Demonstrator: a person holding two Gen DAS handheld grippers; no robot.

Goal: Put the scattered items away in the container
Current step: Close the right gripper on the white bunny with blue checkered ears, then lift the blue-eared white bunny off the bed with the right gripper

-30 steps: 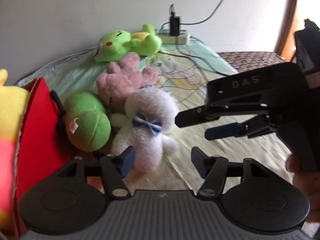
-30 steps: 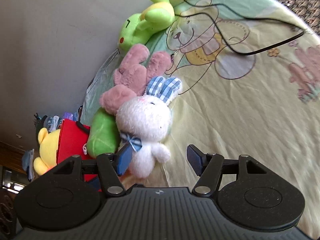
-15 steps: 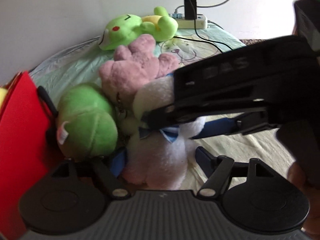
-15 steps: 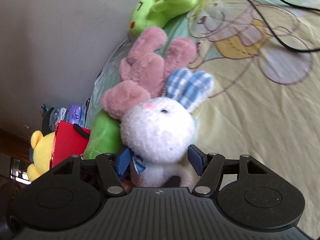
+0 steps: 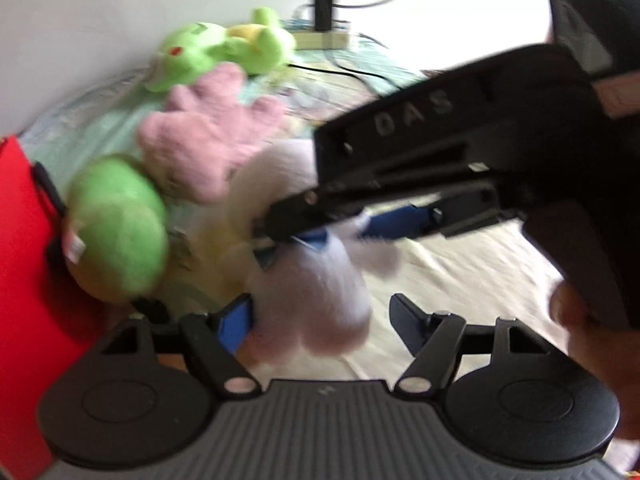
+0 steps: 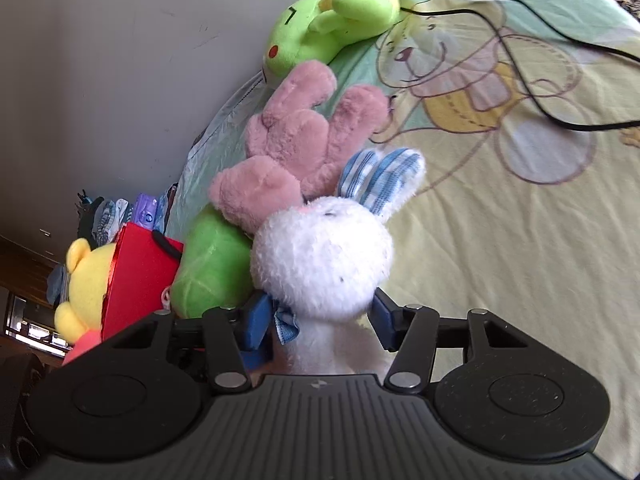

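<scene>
A white plush rabbit (image 6: 324, 264) with blue checked ears and a blue bow lies on the bed. My right gripper (image 6: 320, 320) is shut on the rabbit at its neck, one blue pad on each side. In the left wrist view the right gripper (image 5: 316, 232) reaches in from the right and pinches the rabbit (image 5: 316, 300). My left gripper (image 5: 324, 320) is open, its fingers on either side of the rabbit's lower body. A red container (image 6: 140, 276) stands at the left with a yellow plush (image 6: 86, 280) in it.
A pink plush (image 6: 304, 152), a round green plush (image 6: 212, 272) and a lime green plush (image 6: 324, 32) lie along the wall side of the bed. Black cables (image 6: 532, 92) and a power strip (image 5: 320, 40) lie at the far end. The yellow cartoon sheet (image 6: 520, 240) spreads to the right.
My right gripper moved in on the white rabbit and closed around its neck. My left gripper came closer, so its open fingers now flank the rabbit's lower body.
</scene>
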